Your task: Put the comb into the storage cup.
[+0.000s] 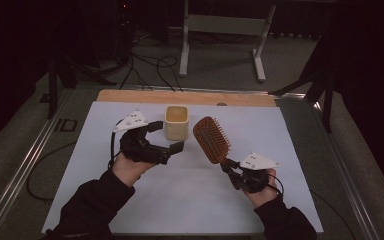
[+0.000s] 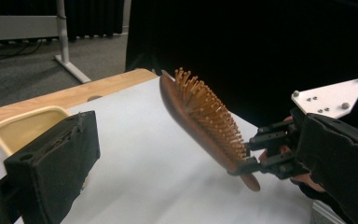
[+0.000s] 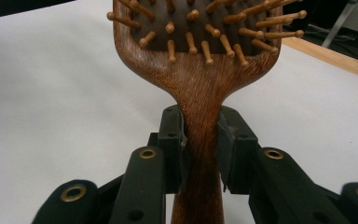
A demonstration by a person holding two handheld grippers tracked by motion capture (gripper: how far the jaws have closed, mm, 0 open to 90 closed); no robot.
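A wooden paddle hairbrush (image 1: 211, 139) stands tilted above the white sheet, bristles facing my left gripper. My right gripper (image 1: 228, 164) is shut on its handle, and the right gripper view shows the pads (image 3: 175, 140) pressing both sides of the brush (image 3: 200, 84) neck. A cream square cup (image 1: 176, 122) sits upright at the back middle. My left gripper (image 1: 166, 136) hovers open just left of and in front of the cup, holding nothing. In the left gripper view one black finger (image 2: 51, 163) stands near the cup (image 2: 25, 128), with the brush (image 2: 200, 116) and the right gripper (image 2: 251, 156) beyond.
A white sheet (image 1: 180, 200) covers the table, with a strip of bare wood (image 1: 130, 96) along its far edge. Behind the table stand a grey frame's legs (image 1: 184, 50) and loose cables (image 1: 150, 65) on the floor. Metal rails (image 1: 25, 160) run along both sides.
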